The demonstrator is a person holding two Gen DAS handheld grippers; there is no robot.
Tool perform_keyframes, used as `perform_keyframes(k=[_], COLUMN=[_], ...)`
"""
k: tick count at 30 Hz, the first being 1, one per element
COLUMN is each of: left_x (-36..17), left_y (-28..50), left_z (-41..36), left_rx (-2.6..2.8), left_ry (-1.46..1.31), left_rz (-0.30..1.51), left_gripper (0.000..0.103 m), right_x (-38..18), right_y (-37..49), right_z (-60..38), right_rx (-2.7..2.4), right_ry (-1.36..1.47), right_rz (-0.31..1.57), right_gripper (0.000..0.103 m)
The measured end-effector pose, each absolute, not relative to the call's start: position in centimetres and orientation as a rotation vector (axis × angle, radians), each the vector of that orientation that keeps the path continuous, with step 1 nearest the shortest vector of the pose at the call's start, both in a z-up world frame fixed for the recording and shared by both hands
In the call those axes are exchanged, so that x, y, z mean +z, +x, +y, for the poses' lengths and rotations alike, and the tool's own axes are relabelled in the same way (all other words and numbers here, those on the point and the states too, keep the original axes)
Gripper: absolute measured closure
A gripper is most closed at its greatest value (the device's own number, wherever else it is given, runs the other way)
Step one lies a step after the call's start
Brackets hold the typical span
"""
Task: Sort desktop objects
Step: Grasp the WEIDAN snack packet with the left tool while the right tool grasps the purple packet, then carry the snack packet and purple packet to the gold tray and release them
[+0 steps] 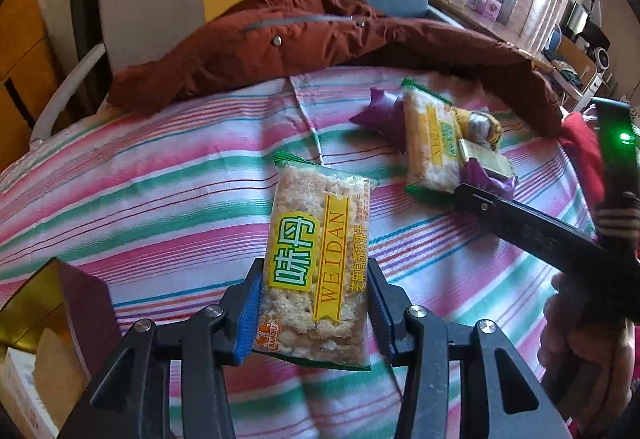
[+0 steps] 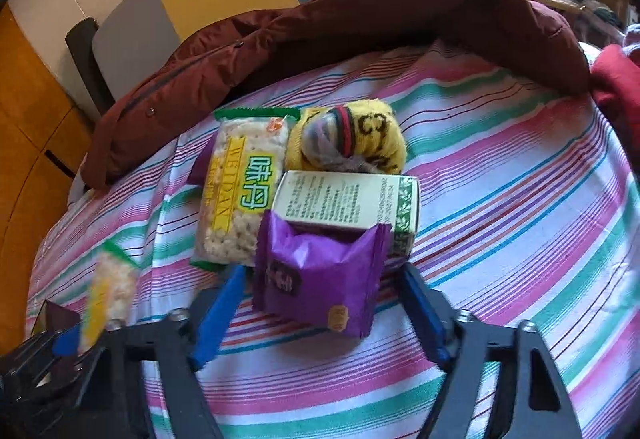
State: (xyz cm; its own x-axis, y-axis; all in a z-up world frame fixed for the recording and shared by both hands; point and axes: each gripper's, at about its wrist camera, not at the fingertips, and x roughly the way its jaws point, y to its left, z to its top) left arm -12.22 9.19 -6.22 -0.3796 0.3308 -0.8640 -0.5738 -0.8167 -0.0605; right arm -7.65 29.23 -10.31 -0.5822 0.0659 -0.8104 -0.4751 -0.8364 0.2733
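Note:
My left gripper (image 1: 315, 265) is shut on a clear cracker packet (image 1: 316, 239) with a yellow and green label, held upright above the striped cloth (image 1: 160, 199). In the right wrist view that packet (image 2: 108, 291) shows blurred at the lower left. My right gripper (image 2: 322, 271) is open around a purple snack packet (image 2: 320, 279) lying on the cloth, and cloth shows between each blue pad and the packet. Behind it lie a green and white box (image 2: 352, 203), a second cracker packet (image 2: 236, 191) and a yellow knitted bundle (image 2: 360, 135).
A rust-red jacket (image 1: 320, 35) lies along the far edge of the cloth. Another purple packet (image 1: 380, 111) sits beside the pile. A gold and maroon box (image 1: 60, 299) stands at the lower left, with red fabric (image 1: 584, 155) at the right. A hand (image 1: 580, 339) holds the right gripper.

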Motion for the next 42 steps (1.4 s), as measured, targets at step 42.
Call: perform_keyframes(k=[42], left_x=[2.4], left_y=[-4.7], left_z=[-14.1], left_rx=[2.533], left_ry=[-1.158], left_rz=[-0.101], left_gripper=[0.056], right_x=[-0.8], right_y=[-1.7], right_z=[8.3], right_rx=[3.053], right_ry=[-1.329], right_rz=[0.716], right_gripper=[0.061])
